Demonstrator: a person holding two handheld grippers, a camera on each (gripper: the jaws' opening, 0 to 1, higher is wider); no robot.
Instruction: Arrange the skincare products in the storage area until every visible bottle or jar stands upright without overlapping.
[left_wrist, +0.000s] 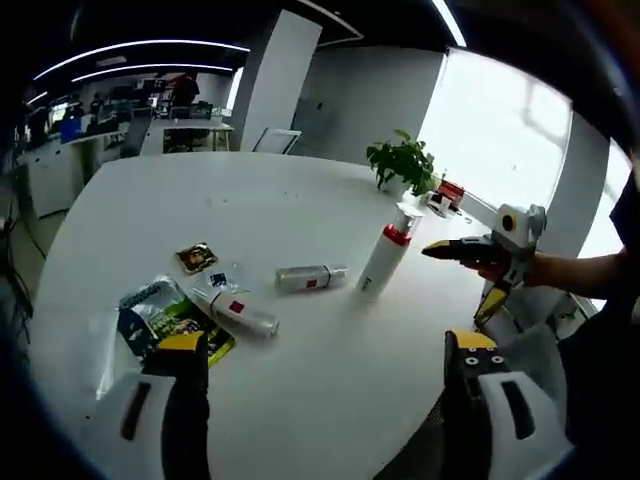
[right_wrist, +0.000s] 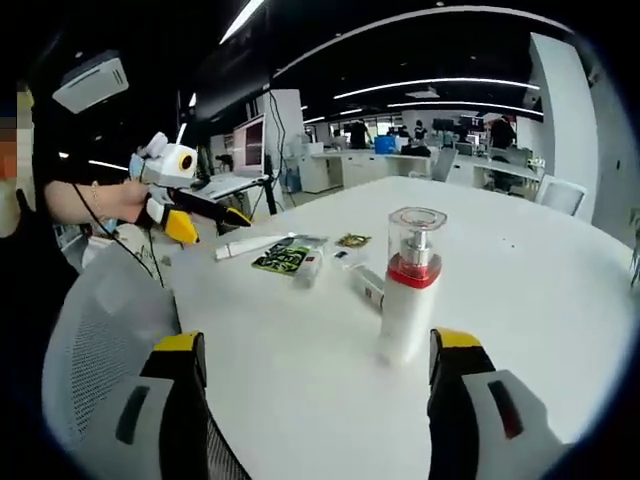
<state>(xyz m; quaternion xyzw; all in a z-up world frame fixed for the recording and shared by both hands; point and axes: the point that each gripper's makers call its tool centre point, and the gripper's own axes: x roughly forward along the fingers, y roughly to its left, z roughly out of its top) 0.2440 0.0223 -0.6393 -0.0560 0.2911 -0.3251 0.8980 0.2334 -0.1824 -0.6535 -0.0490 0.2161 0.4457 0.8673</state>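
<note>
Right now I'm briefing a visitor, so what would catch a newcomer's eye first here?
The tall white pump bottle with its red collar, standing upright on the white table just ahead of the open right tool. Beyond it, two white bottles lie on their sides beside flat sachets, ahead of the left tool.

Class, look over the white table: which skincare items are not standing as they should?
Two white bottles lie on their sides beside the sachets, while the red-collared pump bottle stands upright.
</note>
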